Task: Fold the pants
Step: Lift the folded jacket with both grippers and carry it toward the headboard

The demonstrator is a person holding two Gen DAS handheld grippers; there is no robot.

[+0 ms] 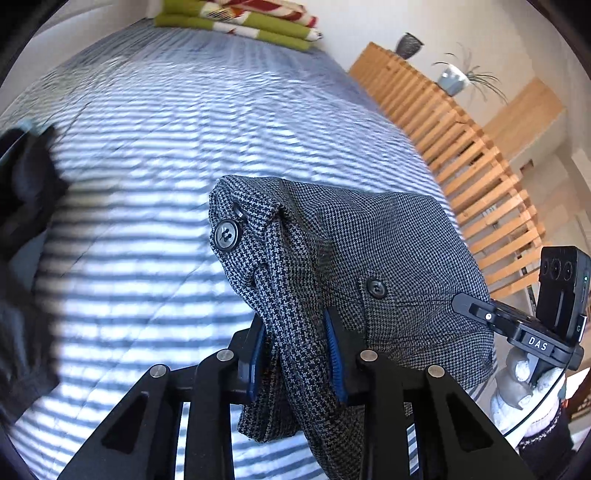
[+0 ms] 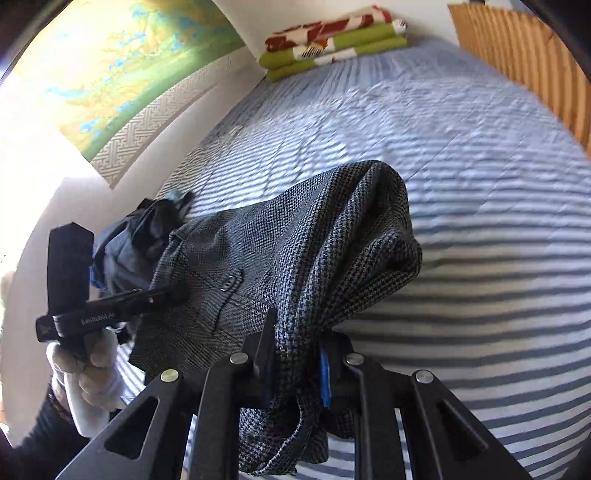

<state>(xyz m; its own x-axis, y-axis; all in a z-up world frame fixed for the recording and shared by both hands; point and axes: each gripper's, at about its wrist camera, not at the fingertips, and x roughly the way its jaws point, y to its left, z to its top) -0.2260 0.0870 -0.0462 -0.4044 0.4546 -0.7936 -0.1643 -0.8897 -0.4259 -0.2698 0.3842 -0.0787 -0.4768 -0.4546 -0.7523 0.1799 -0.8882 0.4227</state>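
Observation:
Grey houndstooth pants (image 1: 369,258) with dark buttons hang in the air above a blue-and-white striped bed (image 1: 147,184). My left gripper (image 1: 299,354) is shut on one bunched end of the waistband, its blue pads (image 1: 334,354) pressing the cloth. In the right wrist view the same pants (image 2: 295,251) stretch leftward, and my right gripper (image 2: 295,365) is shut on the other bunched end. Each view shows the other gripper held by a white-gloved hand (image 2: 88,373) at the far side of the cloth.
A folded green, red and white blanket (image 1: 240,18) lies at the bed's far end. A wooden slatted rail (image 1: 461,147) runs along the bed's right side, with plant pots (image 1: 452,77) behind it. Dark clothes (image 2: 147,236) lie by the wall, under a map (image 2: 129,74).

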